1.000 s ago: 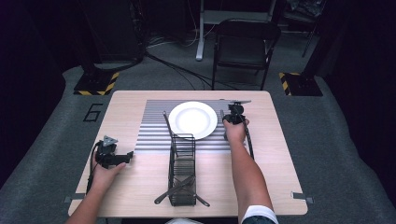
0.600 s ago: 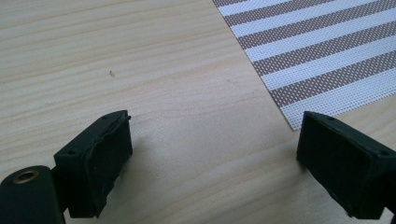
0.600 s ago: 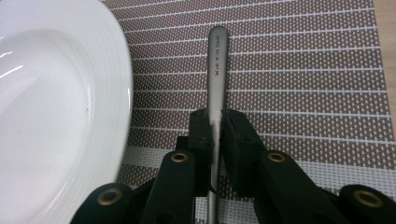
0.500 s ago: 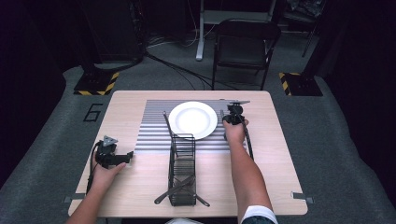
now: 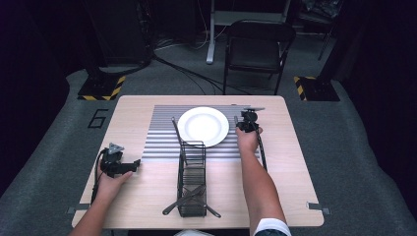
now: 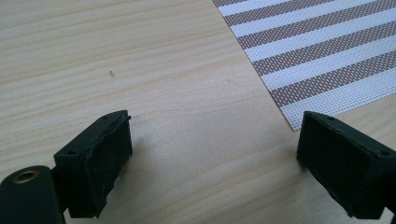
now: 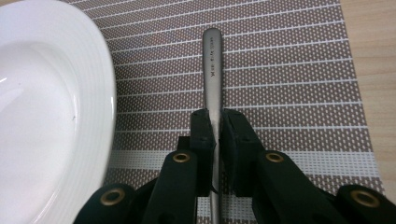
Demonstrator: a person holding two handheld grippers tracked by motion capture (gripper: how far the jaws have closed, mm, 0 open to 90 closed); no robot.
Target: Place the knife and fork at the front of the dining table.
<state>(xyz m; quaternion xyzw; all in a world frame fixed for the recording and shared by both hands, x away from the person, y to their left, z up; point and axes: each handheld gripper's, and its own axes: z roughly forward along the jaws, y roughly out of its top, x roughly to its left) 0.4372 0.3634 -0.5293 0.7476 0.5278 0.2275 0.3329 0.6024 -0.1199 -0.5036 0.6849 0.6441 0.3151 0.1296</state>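
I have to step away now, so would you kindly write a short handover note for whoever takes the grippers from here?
Right gripper: shut on a metal utensil handle, held over the striped placemat just right of the white plate.
Left gripper: open, nothing between its jaws, resting over bare table by the placemat's near left corner.
Wire caddy: in front of the plate, some cutlery lying in it; another utensil lies left of the plate.
Done: plate on placemat, one piece to its left.
Left: probably set this piece down right of the plate, then fetch the rest.
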